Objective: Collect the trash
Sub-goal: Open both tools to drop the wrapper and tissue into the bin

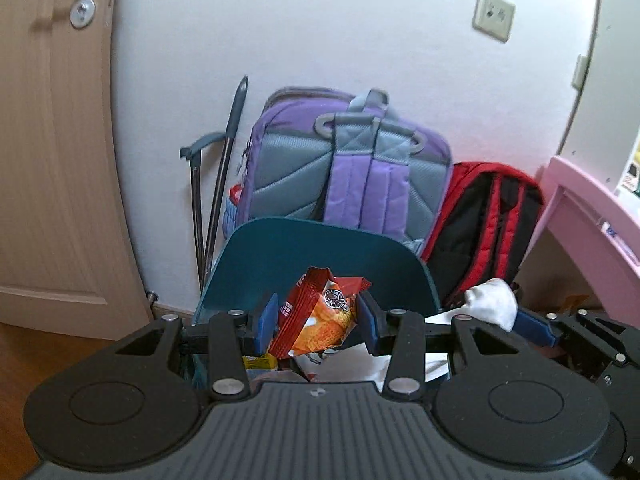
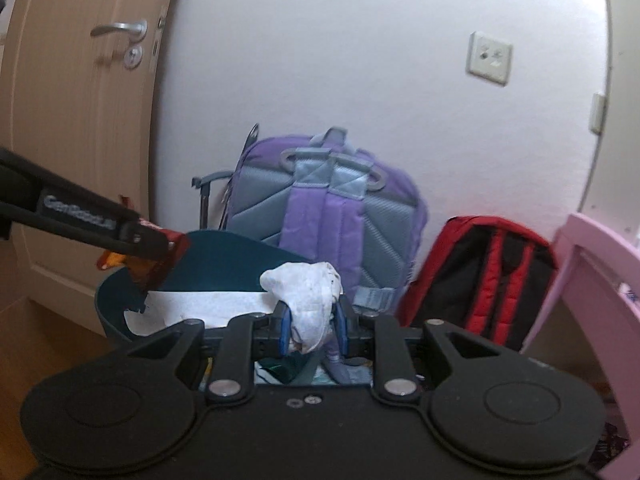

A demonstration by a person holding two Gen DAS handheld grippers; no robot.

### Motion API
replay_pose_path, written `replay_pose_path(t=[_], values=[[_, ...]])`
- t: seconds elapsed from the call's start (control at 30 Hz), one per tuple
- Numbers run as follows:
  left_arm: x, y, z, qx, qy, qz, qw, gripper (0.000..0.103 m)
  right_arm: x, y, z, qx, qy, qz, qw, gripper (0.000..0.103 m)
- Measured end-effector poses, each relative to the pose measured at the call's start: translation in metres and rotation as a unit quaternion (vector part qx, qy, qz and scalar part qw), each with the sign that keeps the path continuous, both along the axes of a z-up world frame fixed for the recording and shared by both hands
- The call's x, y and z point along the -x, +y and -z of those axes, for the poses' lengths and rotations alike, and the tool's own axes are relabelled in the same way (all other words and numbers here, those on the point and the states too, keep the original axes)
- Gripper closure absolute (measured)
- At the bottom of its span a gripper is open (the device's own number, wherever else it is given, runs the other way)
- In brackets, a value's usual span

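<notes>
Left gripper (image 1: 316,322) clamps snack wrapper (image 1: 320,316) above bin (image 1: 256,256); right gripper (image 2: 312,322) clamps crumpled tissue (image 2: 308,292).

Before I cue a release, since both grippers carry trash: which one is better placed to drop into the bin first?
Left, probably. The left gripper holds its snack wrapper over the bin. The right gripper, holding a tissue wad, sits nearer the bin's right edge.

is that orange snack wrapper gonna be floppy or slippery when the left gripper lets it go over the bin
Likely floppy and light: the wrapper is crumpled and creased between the left gripper pads. Its glossy film may be slippery, so it could slide free quickly. It would probably flutter rather than drop straight into the bin.
</notes>
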State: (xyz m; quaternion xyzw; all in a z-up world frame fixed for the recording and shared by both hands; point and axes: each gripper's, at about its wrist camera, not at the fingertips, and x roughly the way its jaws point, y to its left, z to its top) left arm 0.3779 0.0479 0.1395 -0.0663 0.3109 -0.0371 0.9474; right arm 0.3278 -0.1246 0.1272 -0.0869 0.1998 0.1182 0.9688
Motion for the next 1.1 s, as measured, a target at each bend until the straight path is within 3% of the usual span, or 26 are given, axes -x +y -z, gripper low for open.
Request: replay_pose_path(t=[0.43, 0.67, 0.7, 0.77, 0.83, 1.1], values=[[-0.056, 0.001, 0.055, -0.013, 0.065, 0.011, 0.9977, 0.06, -0.051, 0.035, 0.041, 0.018, 0.07, -0.044, 0.996, 0.077], [-0.066, -0.002, 0.067, -0.021, 0.082, 0.016, 0.9963, 0.06, -0.058, 0.041, 0.054, 0.024, 0.085, -0.056, 0.994, 0.073], [-0.067, -0.003, 0.067, -0.023, 0.083, 0.015, 0.9962, 0.059, -0.058, 0.041, 0.054, 0.025, 0.085, -0.056, 0.994, 0.071], [-0.066, -0.005, 0.068, -0.027, 0.083, 0.014, 0.9961, 0.039, -0.059, 0.042, 0.054, 0.025, 0.087, -0.055, 0.994, 0.068], [-0.063, -0.006, 0.066, -0.031, 0.073, 0.011, 0.9968, 0.033, -0.059, 0.04, 0.054, 0.021, 0.088, -0.056, 0.994, 0.065], [-0.044, -0.005, 0.055, -0.029, 0.068, 0.008, 0.9973, 0.032, -0.045, 0.035, 0.044, 0.021, 0.073, -0.068, 0.995, 0.055]])
